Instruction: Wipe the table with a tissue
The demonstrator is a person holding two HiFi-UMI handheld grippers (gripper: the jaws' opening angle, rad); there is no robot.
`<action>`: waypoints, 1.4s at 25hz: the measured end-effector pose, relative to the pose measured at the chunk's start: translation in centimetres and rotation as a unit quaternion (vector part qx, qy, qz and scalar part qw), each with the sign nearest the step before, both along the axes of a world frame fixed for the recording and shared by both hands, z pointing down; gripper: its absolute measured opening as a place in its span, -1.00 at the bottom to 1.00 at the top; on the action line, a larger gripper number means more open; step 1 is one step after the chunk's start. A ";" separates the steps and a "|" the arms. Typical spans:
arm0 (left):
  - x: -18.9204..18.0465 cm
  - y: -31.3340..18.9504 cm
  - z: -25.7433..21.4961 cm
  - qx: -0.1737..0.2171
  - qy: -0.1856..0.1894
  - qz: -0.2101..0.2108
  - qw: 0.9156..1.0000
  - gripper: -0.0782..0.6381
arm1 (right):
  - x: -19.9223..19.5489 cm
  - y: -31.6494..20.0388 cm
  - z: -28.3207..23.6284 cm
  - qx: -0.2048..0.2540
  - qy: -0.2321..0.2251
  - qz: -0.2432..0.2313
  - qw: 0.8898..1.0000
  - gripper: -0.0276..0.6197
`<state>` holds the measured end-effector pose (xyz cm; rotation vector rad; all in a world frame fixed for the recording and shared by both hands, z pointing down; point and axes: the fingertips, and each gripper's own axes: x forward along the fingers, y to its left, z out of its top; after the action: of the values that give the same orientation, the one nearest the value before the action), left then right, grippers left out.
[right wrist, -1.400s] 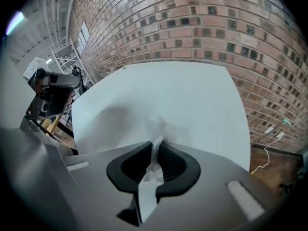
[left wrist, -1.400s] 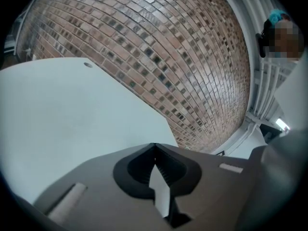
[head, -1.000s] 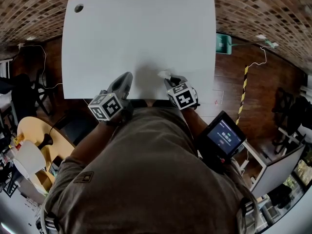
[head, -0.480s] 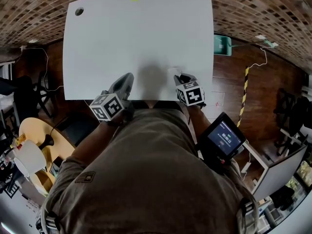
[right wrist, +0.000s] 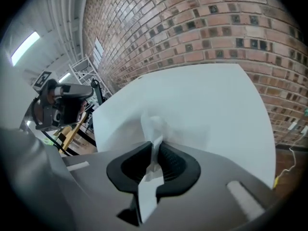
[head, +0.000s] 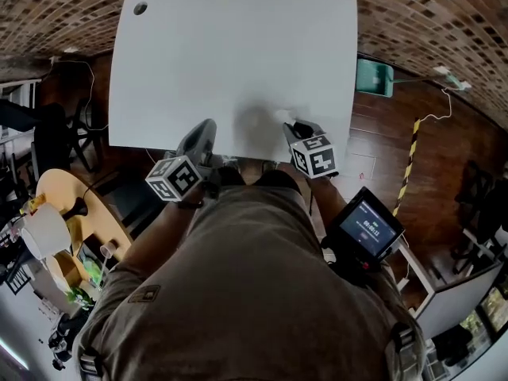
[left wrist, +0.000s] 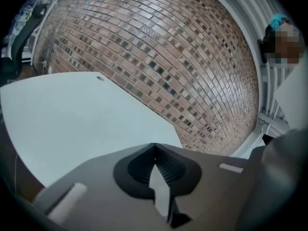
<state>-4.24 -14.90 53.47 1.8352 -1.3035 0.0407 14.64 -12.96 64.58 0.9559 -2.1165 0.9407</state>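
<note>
A white table (head: 230, 54) fills the upper head view, its near edge just ahead of the person. My right gripper (head: 292, 124) is shut on a white tissue (head: 282, 117) near the table's front right part; in the right gripper view the tissue (right wrist: 153, 129) sticks up from between the closed jaws over the table (right wrist: 202, 105). My left gripper (head: 208, 127) hovers at the table's front edge, left of the right one. Its jaws are shut with nothing between them (left wrist: 154, 150), and the table (left wrist: 72, 114) lies ahead of it.
A small round hole (head: 140, 9) sits in the table's far left corner. A green bin (head: 373, 78) stands on the wood floor right of the table. A round yellow table (head: 67, 213) with clutter is at the left. A brick-patterned wall surrounds the far side.
The right gripper carried the tissue to the right along the table's front part, then held about still. The left gripper stayed put. The head camera shifted a little.
</note>
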 end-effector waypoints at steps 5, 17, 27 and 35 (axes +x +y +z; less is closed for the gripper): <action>-0.9 1.4 -0.1 0.006 0.000 0.007 1.000 -0.78 | -3.1 1.5 -2.7 0.036 -0.060 0.002 0.998 -0.75; -2.8 6.0 -3.2 0.064 0.037 0.052 0.996 -0.78 | -5.5 6.2 -11.6 0.152 -0.092 0.070 0.982 -0.75; -6.9 12.8 -5.2 0.092 0.060 0.082 0.991 -0.78 | -9.8 14.9 -15.4 0.184 -0.111 0.140 0.967 -0.75; -6.8 15.6 -5.6 0.100 0.051 0.098 0.989 -0.78 | -9.2 18.5 -16.2 0.178 -0.147 0.185 0.955 -0.75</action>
<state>-10.99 0.66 47.83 2.1041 -1.0835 -0.0813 5.44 5.53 48.40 1.5169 -2.4638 0.9404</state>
